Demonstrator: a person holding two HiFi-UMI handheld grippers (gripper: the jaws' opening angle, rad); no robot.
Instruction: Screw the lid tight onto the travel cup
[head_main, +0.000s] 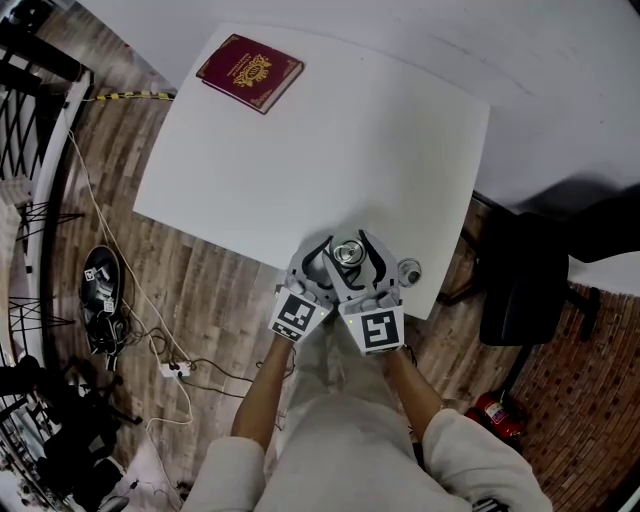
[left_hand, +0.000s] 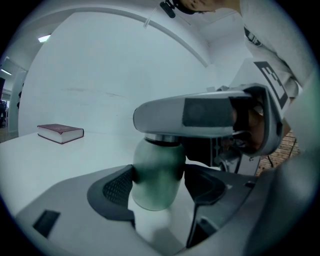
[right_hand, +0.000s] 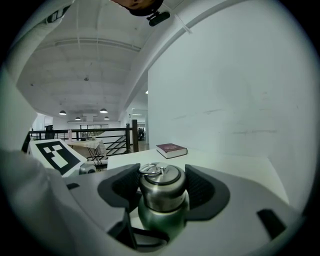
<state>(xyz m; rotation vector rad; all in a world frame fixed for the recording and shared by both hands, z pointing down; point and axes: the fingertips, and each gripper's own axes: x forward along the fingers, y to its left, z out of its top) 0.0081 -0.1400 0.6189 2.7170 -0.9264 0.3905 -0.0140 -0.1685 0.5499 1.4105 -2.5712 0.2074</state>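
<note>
Right gripper view: jaws of the right gripper (right_hand: 161, 181) clench the lid (right_hand: 162, 194); the left gripper (left_hand: 159, 172) grasps the travel cup (left_hand: 155, 186). Best to twist level, cup steady.

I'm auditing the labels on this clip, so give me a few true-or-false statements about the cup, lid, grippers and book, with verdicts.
1. The left gripper is clamped on the green travel cup. True.
2. The right gripper grips the steel lid. True.
3. The book lies open next to the cup. False: it is closed, at the far corner of the table.
4. The lid lies on the table, apart from the cup. False: it sits on top of the cup.
</note>
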